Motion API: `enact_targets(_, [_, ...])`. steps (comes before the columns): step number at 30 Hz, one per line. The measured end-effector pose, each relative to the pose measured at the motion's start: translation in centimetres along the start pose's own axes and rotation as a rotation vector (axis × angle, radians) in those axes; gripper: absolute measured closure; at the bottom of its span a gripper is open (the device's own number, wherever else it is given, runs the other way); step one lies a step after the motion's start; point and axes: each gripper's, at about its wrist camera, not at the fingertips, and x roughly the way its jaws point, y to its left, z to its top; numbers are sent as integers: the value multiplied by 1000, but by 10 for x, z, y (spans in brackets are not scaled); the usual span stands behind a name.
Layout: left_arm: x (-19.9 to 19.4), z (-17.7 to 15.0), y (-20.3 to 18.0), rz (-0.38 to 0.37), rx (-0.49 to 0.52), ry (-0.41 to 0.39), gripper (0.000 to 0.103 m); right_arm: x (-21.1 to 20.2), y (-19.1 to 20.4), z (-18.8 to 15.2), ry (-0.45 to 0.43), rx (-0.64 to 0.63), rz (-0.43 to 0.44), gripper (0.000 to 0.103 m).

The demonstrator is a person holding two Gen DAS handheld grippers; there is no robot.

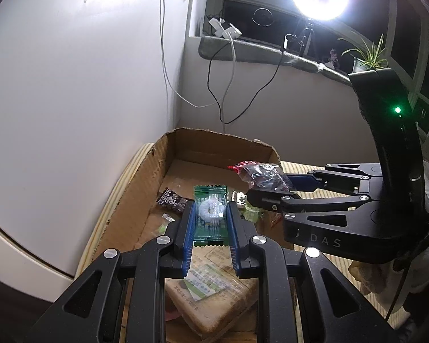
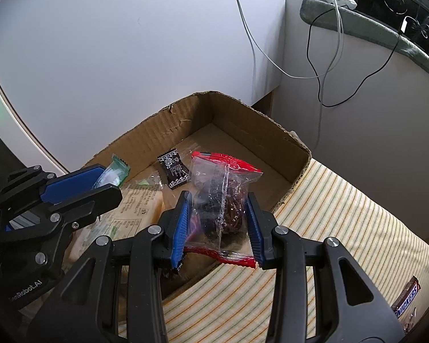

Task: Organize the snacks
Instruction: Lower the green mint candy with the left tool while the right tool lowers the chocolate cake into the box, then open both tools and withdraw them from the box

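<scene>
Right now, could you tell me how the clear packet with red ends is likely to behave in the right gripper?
The red-ended packet looks crinkly and floppy, so its free ends will probably sag or twist. It seems light, since the right gripper pinches it only at the sides. The glossy film may slip if the squeeze loosens.

Striped cloth surface (image 2: 343, 214), yellow/green/orange lines, w/ wood edge visible at left in left wrist view. Directly on it: open cardboard box (image 2: 243, 120) w/ torn rim, set toward back near wall; Snickers bar (image 2: 406, 300) lying well apart from box, at front right edge of cloth.
</scene>
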Motion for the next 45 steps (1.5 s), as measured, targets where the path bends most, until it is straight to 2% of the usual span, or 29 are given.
enact_targets(8, [1,1,-2,17,-4,3,82,-1,2,-1,-3,-17,-10,61])
enact_targets(12, [1,0,-2,28,-3,2,81,-5,1,0,-14,-15,-24,51])
enact_targets(15, [0,0,-1,32,-6,-1,76,-9,1,0,-27,-20,-39,41])
enact_targets(18, [-3,-1,-2,37,-2,-5,76,-15,-1,-1,-36,-21,-52,41])
enact_targets(24, [-11,-3,-3,43,-4,-16,62,-24,-3,-3,-43,-9,-70,40])
enact_targets(26, [-15,-4,-3,47,-6,-24,52,-29,-4,-5,-47,-4,-83,34])
enact_targets(28, [-18,-4,-4,47,-8,-29,51,-36,-6,-7,-68,6,-98,17])
enact_targets(29, [-21,-4,-4,47,-8,-31,49,-38,-7,-8,-75,10,-101,15])
enact_targets(36, [-35,-7,-13,55,-17,-55,30,-62,-15,-18,-96,33,-118,15])
enact_targets(45, [-47,-13,-35,43,-1,-73,26,-95,-16,-42,-130,17,-164,15])
